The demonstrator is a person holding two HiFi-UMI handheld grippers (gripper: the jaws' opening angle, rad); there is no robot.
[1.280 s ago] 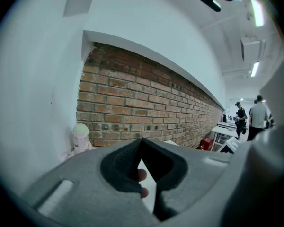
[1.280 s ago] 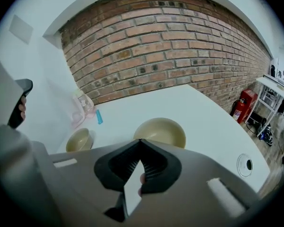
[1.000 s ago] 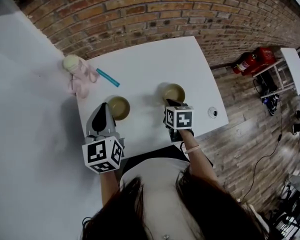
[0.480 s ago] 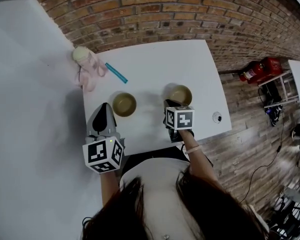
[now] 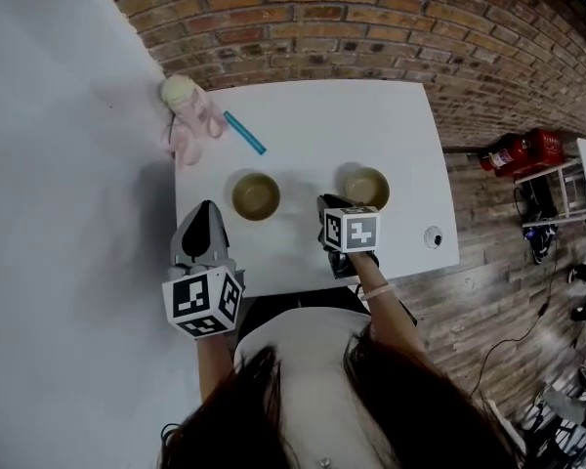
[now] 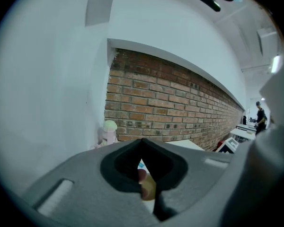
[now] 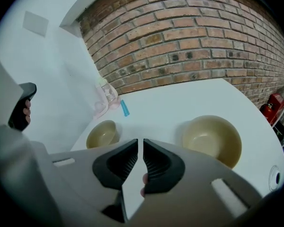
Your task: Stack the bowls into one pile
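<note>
Bowls not stacked yet. The left tan round bowl [image 5: 256,195] sits upright left of centre on the white rectangular desk [image 5: 352,125]. The right tan round bowl [image 5: 367,189] sits right of desk centre, and the two are well apart. Left gripper [image 6: 142,141] is at the desk's near-left corner, jaws clenched tip to tip with nothing in them. Right gripper [image 7: 140,143] is over the desk's near edge, jaws opening to a thin gap with nothing between. A blue tube [image 5: 244,133] and a pink toy with pale green top [image 5: 186,115] lie at the desk's far-left corner. A small white round disc [image 5: 433,237] is at its near-right corner.
</note>
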